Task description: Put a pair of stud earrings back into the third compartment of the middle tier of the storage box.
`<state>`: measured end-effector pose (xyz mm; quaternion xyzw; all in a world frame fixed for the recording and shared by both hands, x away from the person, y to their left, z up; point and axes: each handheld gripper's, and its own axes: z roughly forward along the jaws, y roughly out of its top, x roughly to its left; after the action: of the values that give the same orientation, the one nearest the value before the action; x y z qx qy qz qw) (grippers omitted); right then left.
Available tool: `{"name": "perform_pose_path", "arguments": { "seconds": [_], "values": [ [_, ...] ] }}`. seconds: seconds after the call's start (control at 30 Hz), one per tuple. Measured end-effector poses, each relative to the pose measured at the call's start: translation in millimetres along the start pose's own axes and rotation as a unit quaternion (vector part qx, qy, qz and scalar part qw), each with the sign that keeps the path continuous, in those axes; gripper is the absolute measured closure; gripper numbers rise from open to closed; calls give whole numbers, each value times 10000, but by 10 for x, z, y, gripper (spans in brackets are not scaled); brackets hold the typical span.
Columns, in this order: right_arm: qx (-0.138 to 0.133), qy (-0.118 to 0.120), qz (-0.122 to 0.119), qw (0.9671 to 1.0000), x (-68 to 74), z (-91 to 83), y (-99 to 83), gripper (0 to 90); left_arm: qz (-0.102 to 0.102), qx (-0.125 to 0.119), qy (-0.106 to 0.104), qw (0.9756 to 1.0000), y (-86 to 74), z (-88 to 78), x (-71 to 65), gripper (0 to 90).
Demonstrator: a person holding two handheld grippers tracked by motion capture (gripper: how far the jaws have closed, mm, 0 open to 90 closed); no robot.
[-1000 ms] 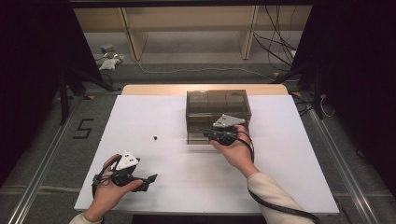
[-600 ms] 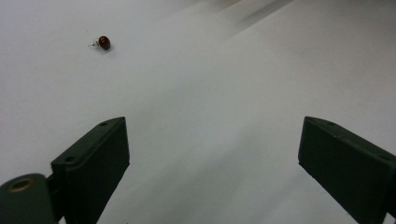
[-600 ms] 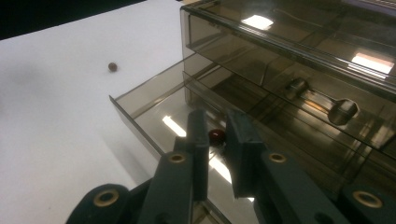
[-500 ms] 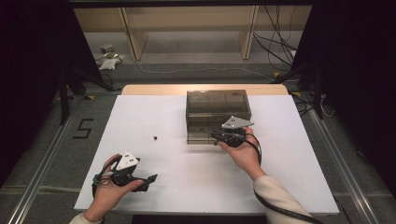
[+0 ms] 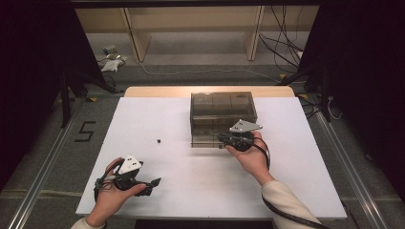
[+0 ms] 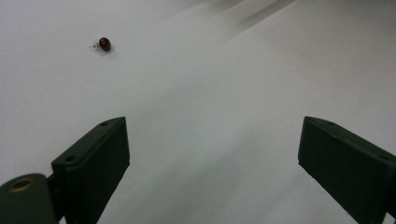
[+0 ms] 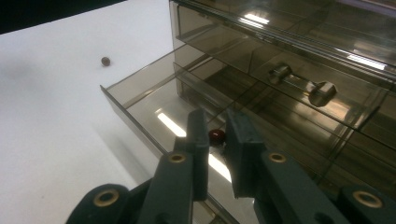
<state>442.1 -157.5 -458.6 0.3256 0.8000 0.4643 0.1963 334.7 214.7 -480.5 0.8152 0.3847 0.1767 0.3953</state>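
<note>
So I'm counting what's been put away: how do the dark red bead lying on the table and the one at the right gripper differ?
The table bead lies alone on the white table, apart from both grippers; the gripper bead sits between the right gripper's near-shut jaws. The table bead is outside the smoky drawer box; the gripper bead hangs over its open bottom drawer. Both are small, round and dark red.

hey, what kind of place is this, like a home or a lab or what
Probably a lab or recording setup, not a home: a white-covered table ringed by dark curtains, loose cables on the bare floor, and a floor marking "5".
</note>
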Motion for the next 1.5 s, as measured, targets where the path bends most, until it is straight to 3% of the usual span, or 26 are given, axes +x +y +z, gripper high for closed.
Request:
{"name": "perform_pose_path", "arguments": {
  "seconds": [1.5],
  "values": [
    [-1,-317,306,9990,-231,-290,-110,808,-9,3,16,10000,1,2,2,90]
  ]
}}
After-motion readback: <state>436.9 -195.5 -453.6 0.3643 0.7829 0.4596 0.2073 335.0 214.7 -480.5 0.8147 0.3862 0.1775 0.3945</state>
